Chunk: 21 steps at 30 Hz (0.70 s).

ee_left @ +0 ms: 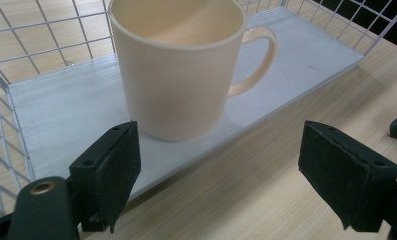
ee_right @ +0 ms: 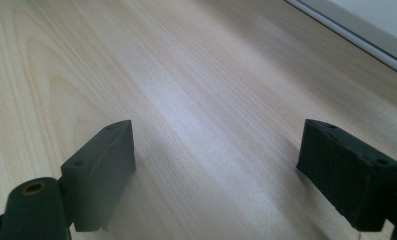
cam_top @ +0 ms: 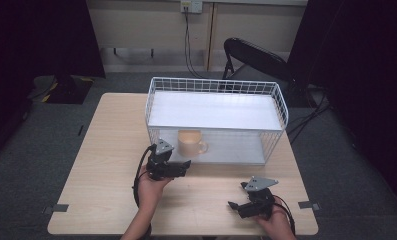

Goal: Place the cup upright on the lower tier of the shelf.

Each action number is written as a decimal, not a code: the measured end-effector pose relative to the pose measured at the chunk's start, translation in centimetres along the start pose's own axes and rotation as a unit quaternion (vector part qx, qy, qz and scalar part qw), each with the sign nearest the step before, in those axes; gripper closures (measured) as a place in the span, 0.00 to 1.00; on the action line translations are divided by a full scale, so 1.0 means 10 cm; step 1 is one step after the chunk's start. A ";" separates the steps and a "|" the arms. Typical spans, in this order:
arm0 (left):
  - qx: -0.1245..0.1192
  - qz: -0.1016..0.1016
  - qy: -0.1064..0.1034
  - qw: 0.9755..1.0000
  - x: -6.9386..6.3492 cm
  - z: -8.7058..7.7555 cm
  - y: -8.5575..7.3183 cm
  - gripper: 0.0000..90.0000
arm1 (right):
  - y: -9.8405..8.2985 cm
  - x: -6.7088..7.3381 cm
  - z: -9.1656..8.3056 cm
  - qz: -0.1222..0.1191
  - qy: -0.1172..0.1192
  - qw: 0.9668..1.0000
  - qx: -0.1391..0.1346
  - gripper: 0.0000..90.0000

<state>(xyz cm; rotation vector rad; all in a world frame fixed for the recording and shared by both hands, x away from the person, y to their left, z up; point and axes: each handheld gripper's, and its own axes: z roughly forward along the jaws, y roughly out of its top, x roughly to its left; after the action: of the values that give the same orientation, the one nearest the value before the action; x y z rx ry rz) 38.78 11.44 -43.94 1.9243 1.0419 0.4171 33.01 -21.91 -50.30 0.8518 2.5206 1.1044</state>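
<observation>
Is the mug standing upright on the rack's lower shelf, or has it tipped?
Upright. The mug sits on its base on the white lower shelf, mouth up, handle out sideways.

Your mug (cam_top: 191,143) stands on the lower shelf (cam_top: 236,150) inside the wire rack (cam_top: 216,87). The rack sits at the table's (cam_top: 101,165) far side.

Just ahead of our left gripper (cam_top: 178,167), which is black with a grey plate on top, we see a pale cream mug (cam_top: 191,142), plain and unpatterned. It sits on a white shelf board (ee_left: 61,107) inside a white wire rack (cam_top: 213,85) whose walls form a square grid. Under our right gripper (cam_top: 241,197), also black with a grey plate, the table (cam_top: 106,165) is light wood with fine streaked grain. Beyond the rack we make out a chair (cam_top: 253,57) that looks black, though that corner is dim.
</observation>
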 end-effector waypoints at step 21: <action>0.008 0.016 -0.026 0.999 0.07 -0.19 -0.11 0.20 | 0.00 0.00 0.00 0.000 0.000 1.000 0.000 0.16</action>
<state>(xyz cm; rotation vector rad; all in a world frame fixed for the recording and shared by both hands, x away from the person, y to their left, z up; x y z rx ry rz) 37.41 13.31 -43.87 1.9590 0.9842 0.3759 33.02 -21.91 -50.30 0.8516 2.5205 1.1041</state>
